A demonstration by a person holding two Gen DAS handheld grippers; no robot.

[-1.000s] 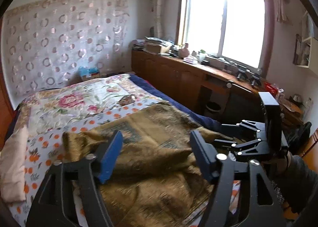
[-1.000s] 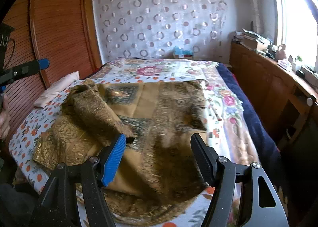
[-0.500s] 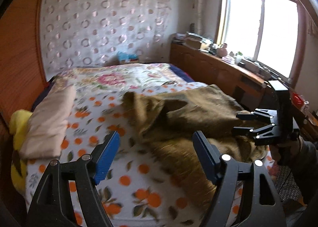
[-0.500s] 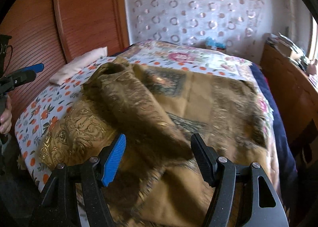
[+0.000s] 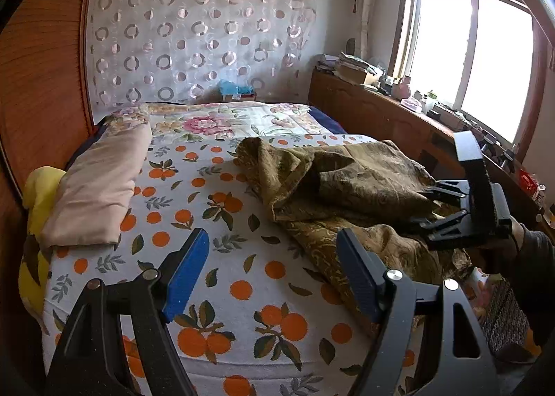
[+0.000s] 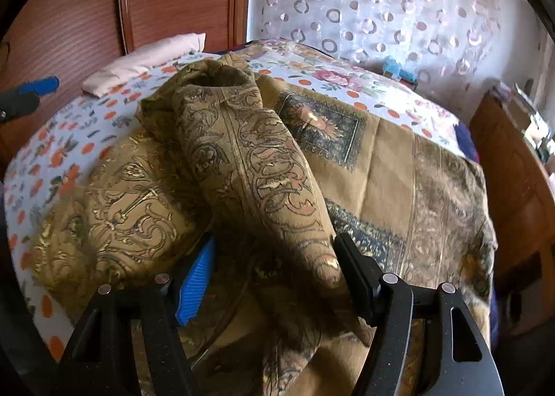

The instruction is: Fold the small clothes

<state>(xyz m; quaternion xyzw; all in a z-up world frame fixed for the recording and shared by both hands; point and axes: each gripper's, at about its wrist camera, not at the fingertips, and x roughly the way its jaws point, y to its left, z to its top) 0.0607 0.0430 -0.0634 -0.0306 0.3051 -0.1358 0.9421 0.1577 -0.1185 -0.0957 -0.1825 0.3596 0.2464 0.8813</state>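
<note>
A: While the right hand-held gripper [image 6: 274, 274] points down at the bed, where does the cloth [image 6: 249, 160] lie?

B: It fills the middle of the right wrist view, an olive-gold piece with scroll patterns, spread over the sheet [image 6: 52, 153] that has orange dots. One part of it is bunched into a long ridge that runs from the upper middle of the frame down to the lower middle.

A: And the jaws there?

B: They are closing, and the low end of that ridge sits between them. The blue pad is at the lower left, the black one at the lower right. Whether the pads already press the fabric I cannot tell; the black one looks to be against it.

A: What about the left hand-held gripper [image 5: 272, 278]?

B: Spread wide, nothing between its jaws. It hangs over bare sheet in the lower middle of the left wrist view, with the cloth just beside its right finger, reaching toward the right of the frame.

A: Is the other tool seen from there?

B: Yes, at the right edge, black, held by a hand [image 5: 499, 250] in a dark sleeve, down at the cloth's edge.

A: Anything else on the bed?

B: A folded pink cloth [image 5: 100, 188] at the left, next to something yellow [image 5: 40, 188]. A floral quilt [image 5: 222, 122] lies farther back, and a counter [image 5: 381, 111] runs under the window at the right.
</note>
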